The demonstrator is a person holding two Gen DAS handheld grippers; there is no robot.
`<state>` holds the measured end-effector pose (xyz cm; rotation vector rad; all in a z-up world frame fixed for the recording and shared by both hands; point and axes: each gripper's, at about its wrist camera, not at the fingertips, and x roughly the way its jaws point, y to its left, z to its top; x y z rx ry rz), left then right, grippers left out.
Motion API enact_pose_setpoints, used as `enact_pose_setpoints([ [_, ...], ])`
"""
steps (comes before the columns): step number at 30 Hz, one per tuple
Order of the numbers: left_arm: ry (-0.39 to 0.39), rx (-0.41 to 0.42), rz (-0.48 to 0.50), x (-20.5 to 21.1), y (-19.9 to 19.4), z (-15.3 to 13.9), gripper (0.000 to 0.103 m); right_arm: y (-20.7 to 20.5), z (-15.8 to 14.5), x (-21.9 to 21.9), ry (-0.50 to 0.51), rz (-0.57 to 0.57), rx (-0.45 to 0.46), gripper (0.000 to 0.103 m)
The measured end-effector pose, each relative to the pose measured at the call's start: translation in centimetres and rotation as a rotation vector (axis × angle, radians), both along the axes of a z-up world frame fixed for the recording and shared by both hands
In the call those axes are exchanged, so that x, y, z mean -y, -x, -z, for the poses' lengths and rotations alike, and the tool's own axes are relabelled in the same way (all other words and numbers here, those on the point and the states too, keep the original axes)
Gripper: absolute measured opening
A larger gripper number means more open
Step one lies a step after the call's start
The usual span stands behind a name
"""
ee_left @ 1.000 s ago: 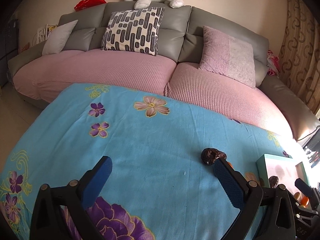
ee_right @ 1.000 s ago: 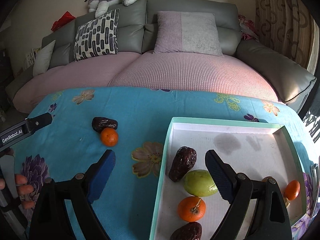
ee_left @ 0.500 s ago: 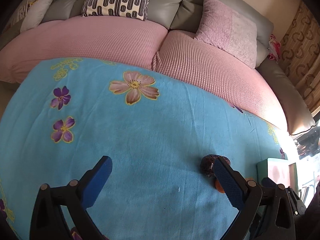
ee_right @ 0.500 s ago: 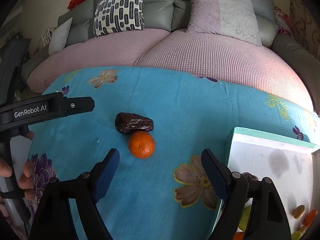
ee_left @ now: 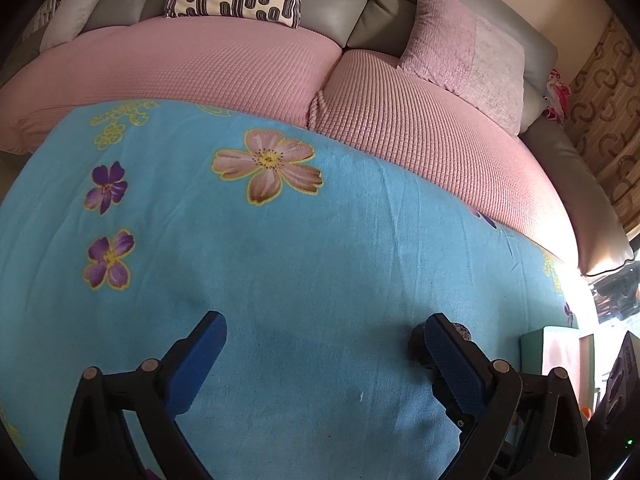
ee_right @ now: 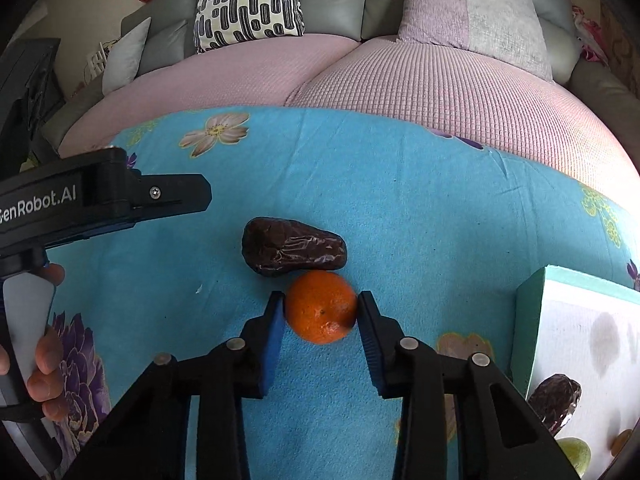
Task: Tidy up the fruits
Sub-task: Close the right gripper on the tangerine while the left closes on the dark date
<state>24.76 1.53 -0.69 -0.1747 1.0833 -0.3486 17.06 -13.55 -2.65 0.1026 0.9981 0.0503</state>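
Note:
An orange tangerine (ee_right: 320,312) lies on the blue flowered cloth (ee_right: 420,208), and my right gripper (ee_right: 321,305) is shut on it, a pad pressing each side. A dark wrinkled date (ee_right: 294,247) lies just behind the tangerine, touching it. At the right edge stands the mint-rimmed tray (ee_right: 527,320), holding another date (ee_right: 554,402) and a green fruit (ee_right: 576,454). My left gripper (ee_left: 324,332) hovers open over bare cloth. Behind its right finger (ee_left: 456,364) only a sliver of the date (ee_left: 415,346) shows. From the right wrist view the left gripper's body (ee_right: 104,196) sits at the left.
A sofa with a pink cover (ee_right: 400,84) and several cushions runs along the far edge of the cloth. A person's hand (ee_right: 48,360) grips the left tool's handle. The tray's corner (ee_left: 560,350) appears at the right of the left wrist view.
My right gripper has moved left from over the tray to the loose fruit and shut on the tangerine. The left gripper has dipped lower and stays open.

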Motion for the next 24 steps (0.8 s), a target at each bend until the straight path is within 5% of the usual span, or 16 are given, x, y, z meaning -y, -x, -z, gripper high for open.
enact_pose_setpoints([
  [13, 0.055, -0.042, 0.105, 4.0, 1.2, 0.4, 0.092, 3.7, -1.0, 2.9, 0.028, 0.1, 0.033, 0.036],
  [24, 0.096, -0.095, 0.151, 6.2, 2.3, 1.2, 0.051, 8.0, -3.4, 5.5, 0.007, 0.196, 0.101, 0.036],
])
